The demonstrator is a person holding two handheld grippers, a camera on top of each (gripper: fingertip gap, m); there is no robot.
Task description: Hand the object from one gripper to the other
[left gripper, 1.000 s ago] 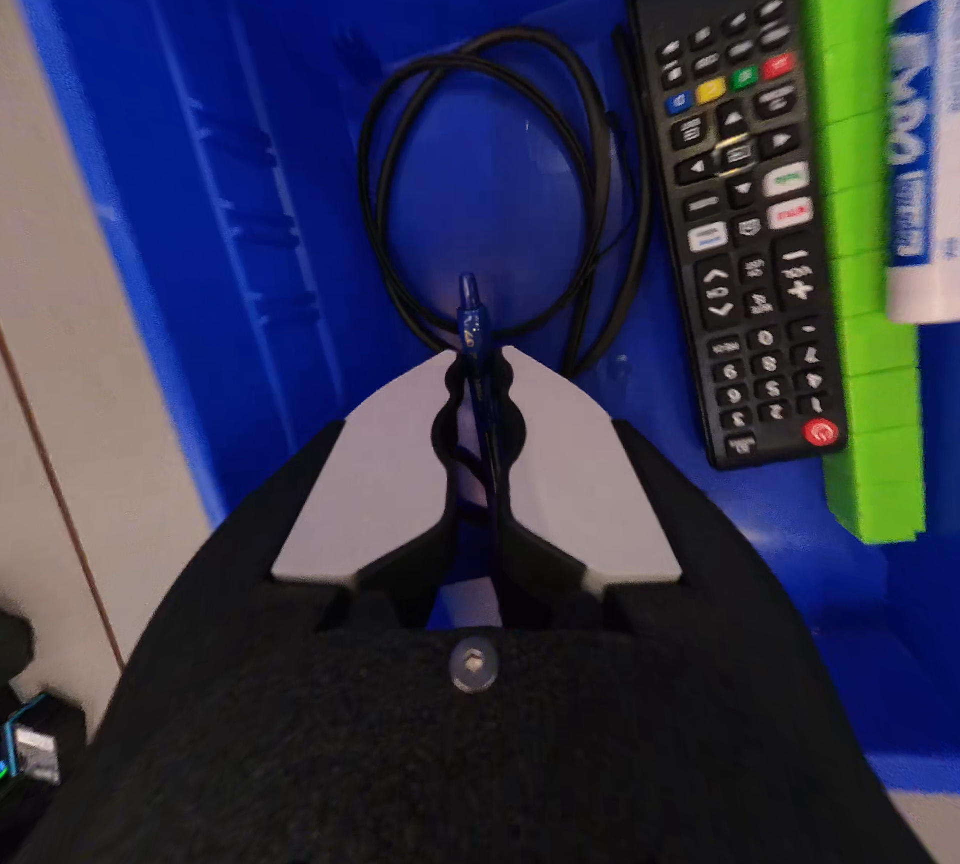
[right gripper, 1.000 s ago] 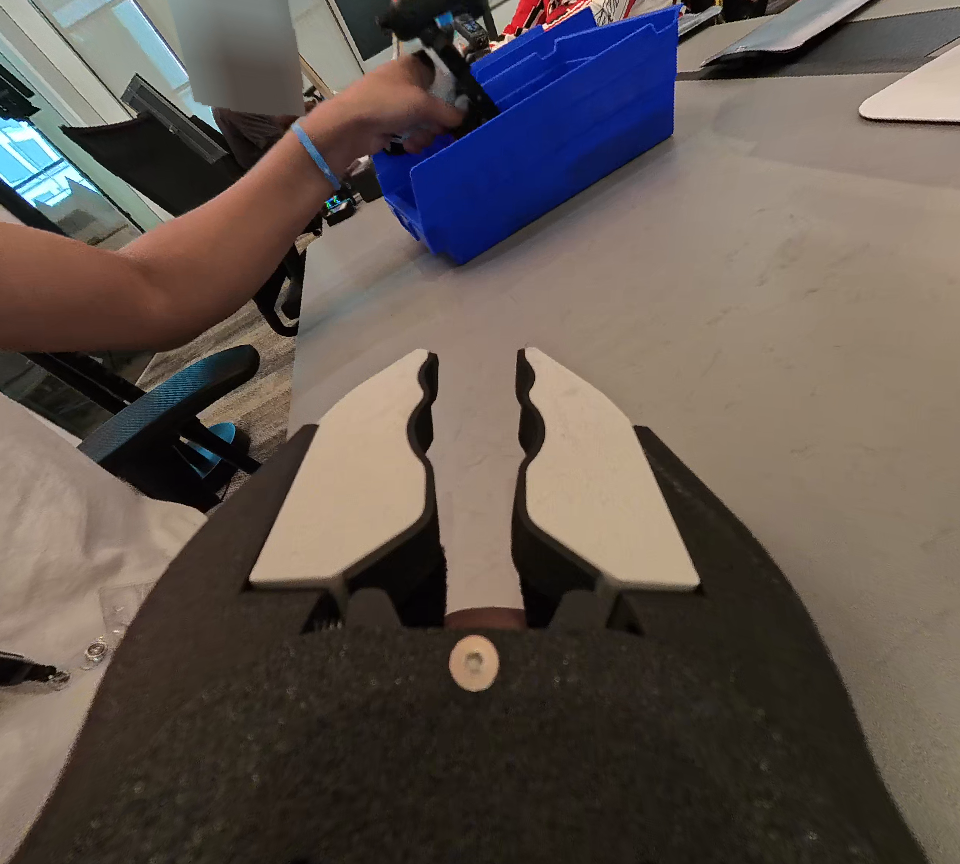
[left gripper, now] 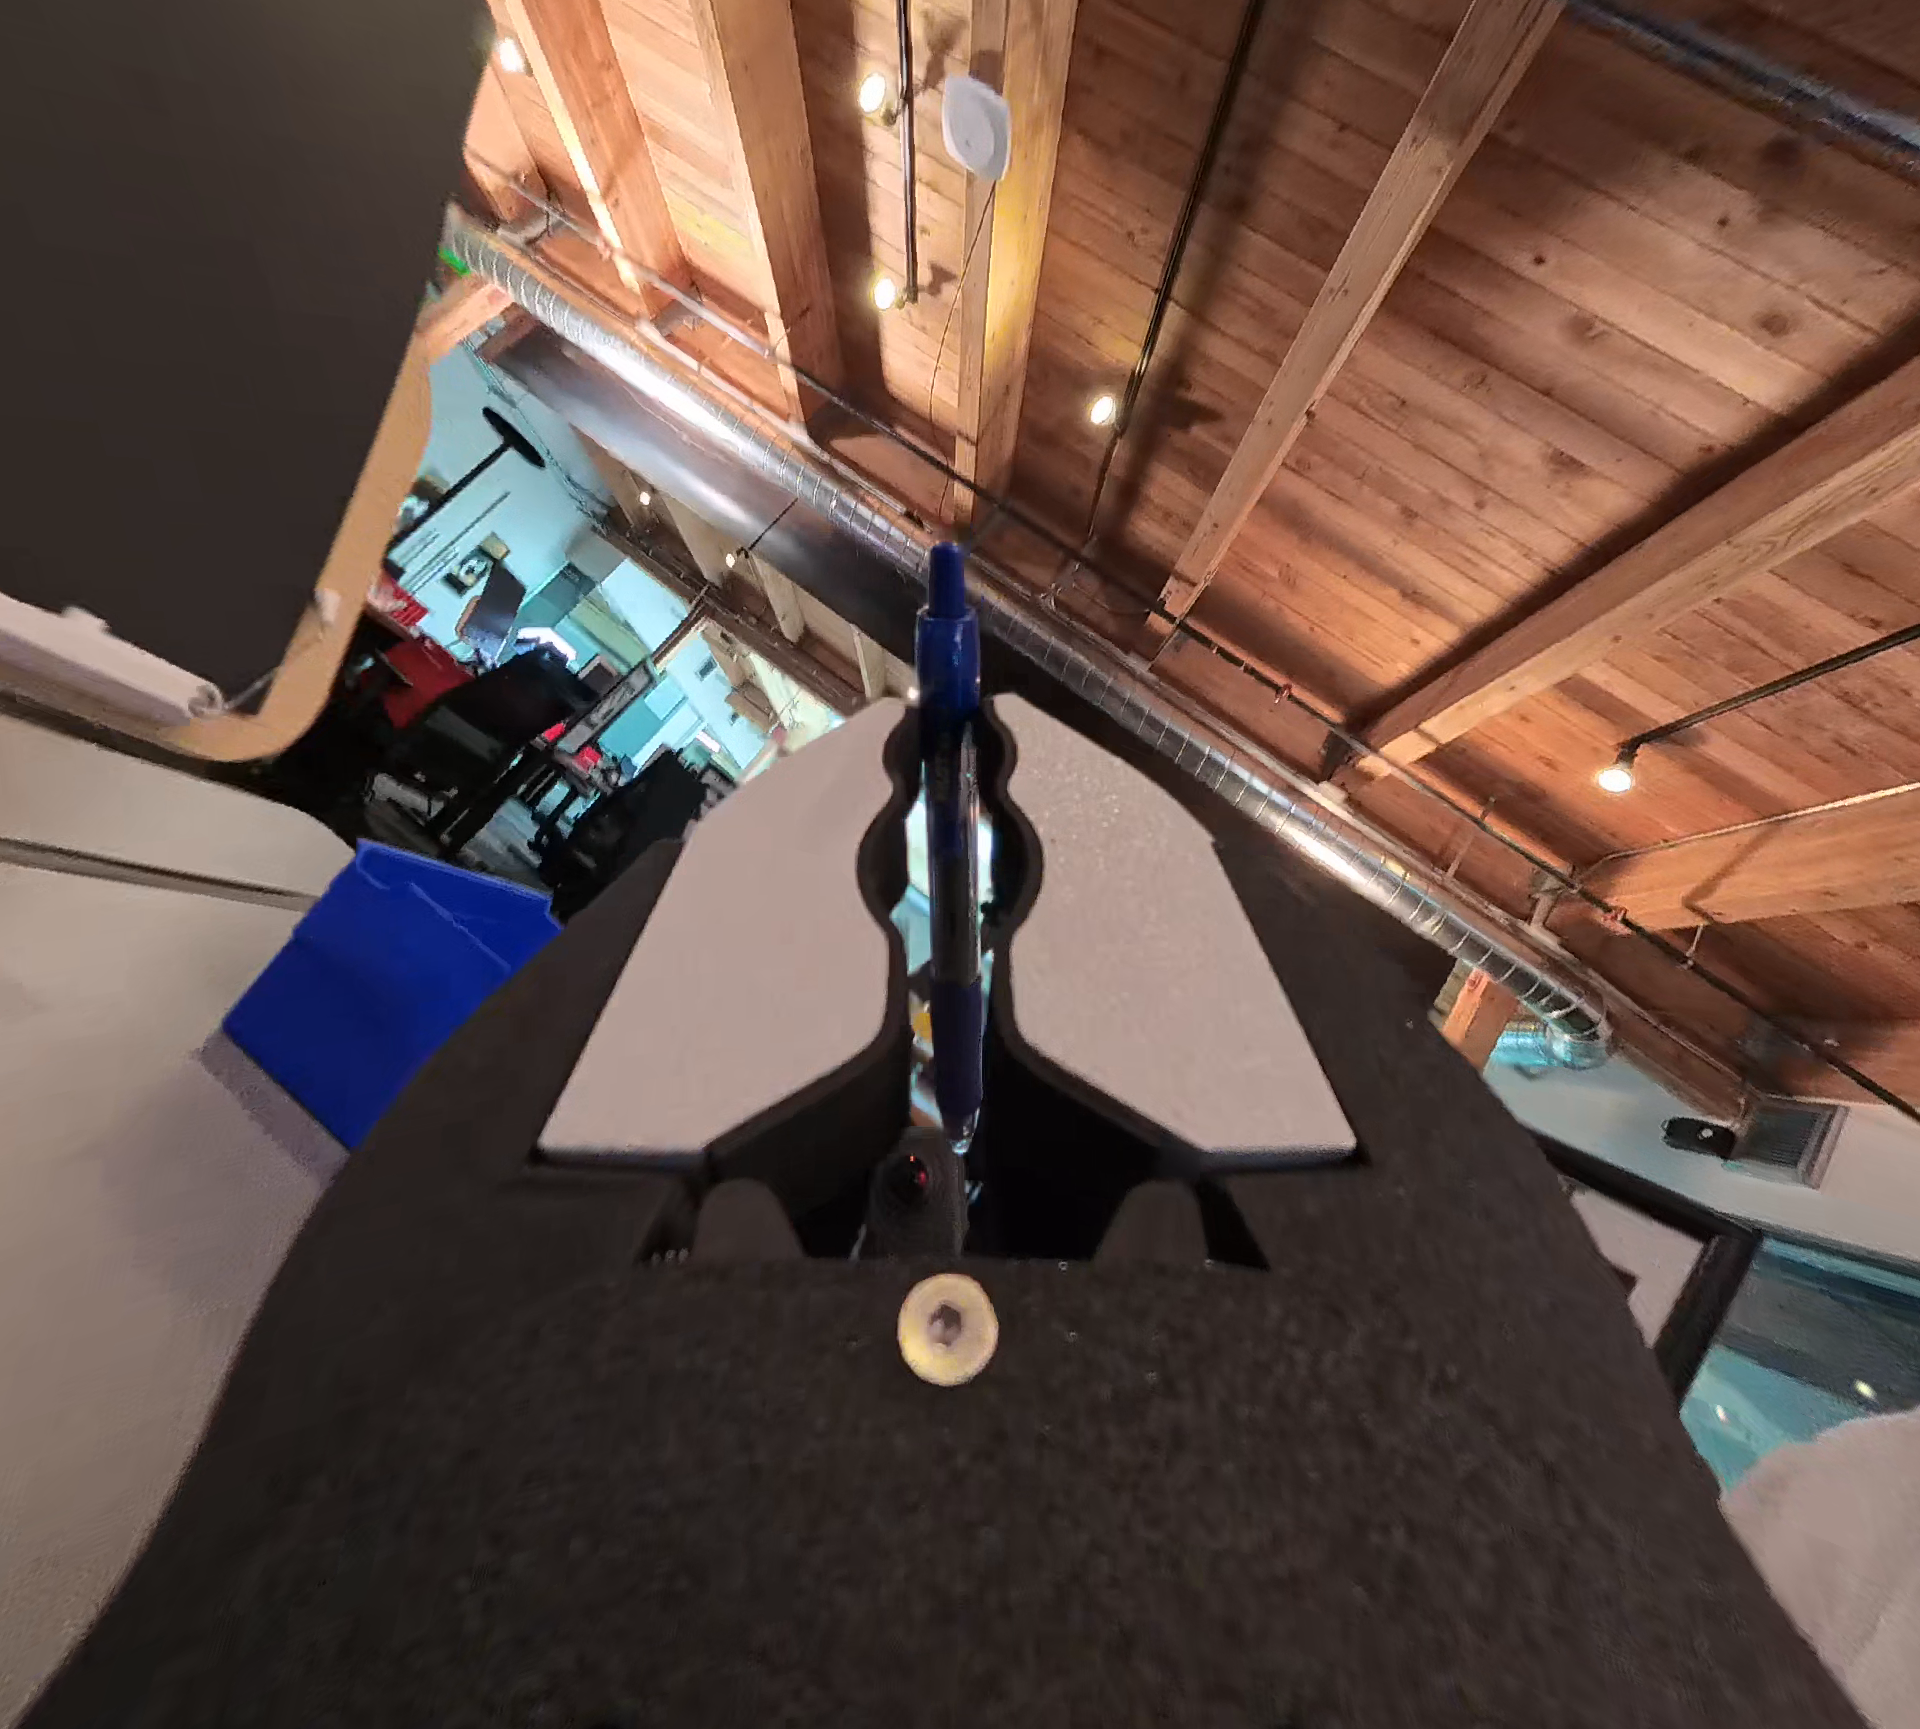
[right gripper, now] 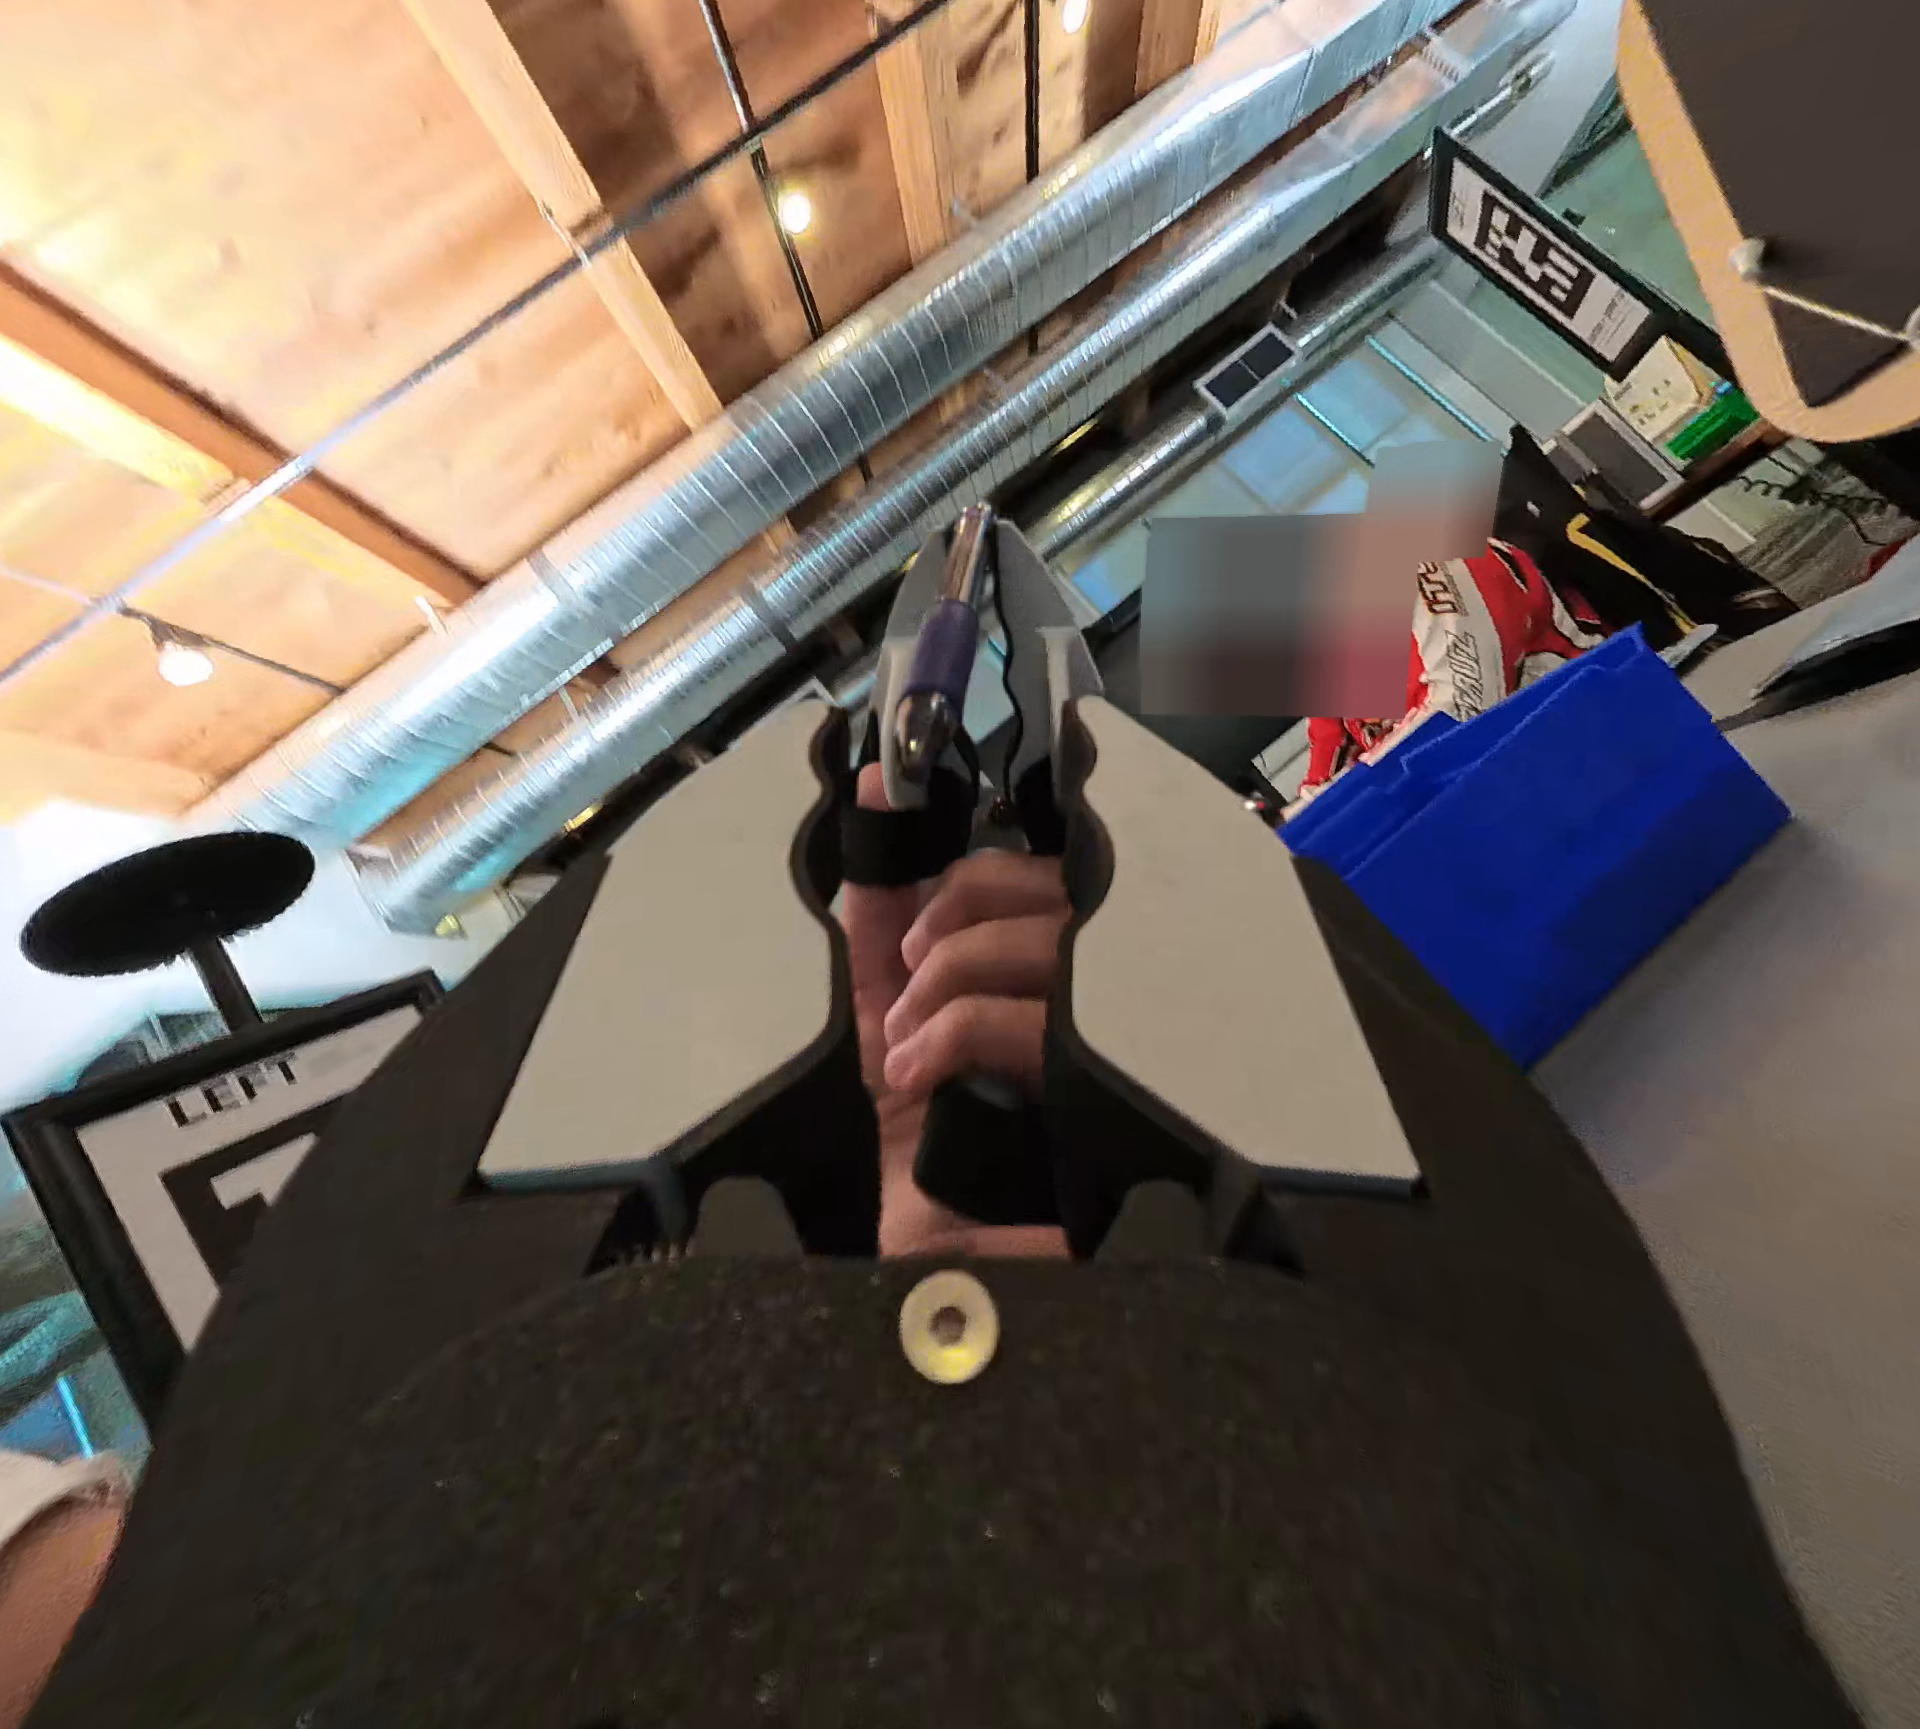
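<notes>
the left tongs (left gripper: 951, 744) pinch a slim blue plastic retractable pen (left gripper: 951, 848) upright; the right tongs (right gripper: 951, 775) gape nearby. light, stiff, slick; its rubber grip suits taking.

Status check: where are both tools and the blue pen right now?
Left tool shut on blue click pen, raised, tilted toward the ceiling. Right tool open, facing it, pen tip near its gap, not gripped. Nothing between them.
</notes>
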